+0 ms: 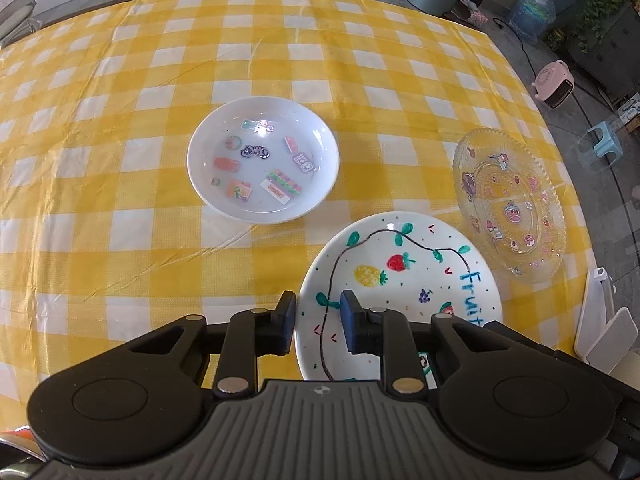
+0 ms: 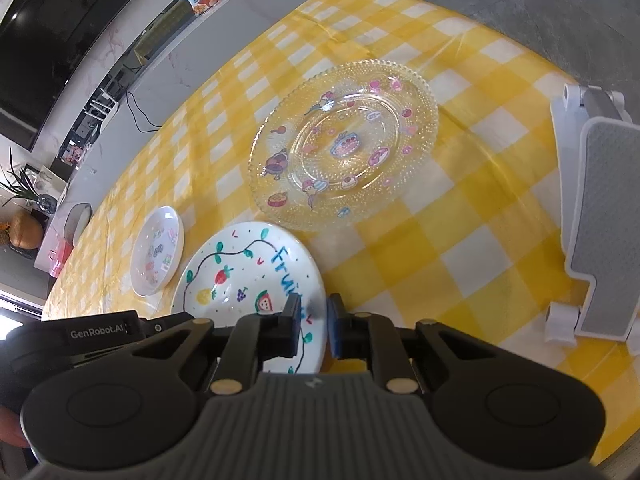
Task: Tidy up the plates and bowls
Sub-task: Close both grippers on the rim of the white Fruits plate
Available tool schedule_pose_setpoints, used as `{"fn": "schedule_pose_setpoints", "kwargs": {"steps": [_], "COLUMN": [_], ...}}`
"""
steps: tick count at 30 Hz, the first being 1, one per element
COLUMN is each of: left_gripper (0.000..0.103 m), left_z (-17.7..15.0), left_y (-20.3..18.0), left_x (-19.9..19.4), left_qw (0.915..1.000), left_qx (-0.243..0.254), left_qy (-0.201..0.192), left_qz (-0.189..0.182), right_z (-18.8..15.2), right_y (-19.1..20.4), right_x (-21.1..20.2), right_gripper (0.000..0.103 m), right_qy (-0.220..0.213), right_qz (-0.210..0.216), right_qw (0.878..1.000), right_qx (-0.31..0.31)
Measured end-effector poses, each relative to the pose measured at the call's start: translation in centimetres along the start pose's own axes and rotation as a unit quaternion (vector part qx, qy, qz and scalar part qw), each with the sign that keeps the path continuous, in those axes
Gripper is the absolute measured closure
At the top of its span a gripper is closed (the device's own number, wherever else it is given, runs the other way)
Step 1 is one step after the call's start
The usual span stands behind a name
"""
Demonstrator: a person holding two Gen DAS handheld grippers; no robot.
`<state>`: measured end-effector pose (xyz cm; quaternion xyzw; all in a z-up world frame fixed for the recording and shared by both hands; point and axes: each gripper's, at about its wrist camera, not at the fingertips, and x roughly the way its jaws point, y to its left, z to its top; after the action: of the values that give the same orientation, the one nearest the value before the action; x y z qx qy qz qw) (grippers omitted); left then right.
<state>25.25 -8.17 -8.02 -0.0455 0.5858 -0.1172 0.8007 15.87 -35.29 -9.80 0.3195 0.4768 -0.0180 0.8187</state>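
Note:
A white plate (image 1: 400, 280) painted with fruit and the word "Fruit" lies near the front of the yellow checked table (image 1: 120, 200). My left gripper (image 1: 319, 320) straddles its left rim, one finger outside and one over the plate, with a clear gap, so it is open. My right gripper (image 2: 314, 318) straddles the right rim of the same plate (image 2: 240, 276), its jaws narrow and close against the rim. A white sticker bowl (image 1: 264, 160) sits behind and to the left, also visible as a white bowl (image 2: 158, 252). To the right lies a clear glass plate (image 1: 510, 204), seen larger as the glass plate (image 2: 344, 148).
A white and grey folding rack (image 2: 596, 220) stands at the table's right edge, seen as the rack (image 1: 604, 320) too. The left gripper's black body (image 2: 100, 332) shows beside the fruit plate. Beyond the table edge are floor, a stool, a heater and a water bottle.

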Motion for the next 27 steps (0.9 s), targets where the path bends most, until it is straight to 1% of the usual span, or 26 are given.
{"fn": "schedule_pose_setpoints", "kwargs": {"steps": [2,3,13,18,24,27], "left_gripper": [0.078,0.078,0.085,0.086,0.086,0.086], "left_z": [0.0,0.0,-0.8,-2.0,-4.0,-5.1], "left_y": [0.1,0.2,0.2,0.2,-0.7,-1.1], "left_x": [0.0,0.0,-1.3,-2.2,-3.8,-4.8], "left_qw": [1.0000,1.0000,0.9998,0.9997,0.9995,0.9992], "left_qx": [-0.004,-0.008,-0.014,-0.019,-0.017,-0.017], "left_qy": [-0.001,-0.001,-0.010,-0.012,-0.021,-0.033], "left_qz": [-0.002,-0.003,-0.001,-0.009,-0.015,-0.018], "right_z": [-0.1,-0.1,-0.3,-0.7,-1.7,-1.9], "right_y": [0.2,0.3,0.2,-0.3,-1.0,-1.1], "right_x": [0.0,0.0,-0.7,-1.4,-3.3,-4.3], "right_gripper": [0.092,0.094,0.095,0.096,0.096,0.096], "right_qy": [-0.002,-0.003,-0.007,-0.002,-0.002,0.000], "right_qz": [-0.003,-0.007,-0.004,-0.003,-0.004,-0.004], "right_qw": [1.000,1.000,1.000,1.000,1.000,1.000], "right_qx": [-0.004,-0.008,-0.011,-0.009,-0.010,-0.014]}}
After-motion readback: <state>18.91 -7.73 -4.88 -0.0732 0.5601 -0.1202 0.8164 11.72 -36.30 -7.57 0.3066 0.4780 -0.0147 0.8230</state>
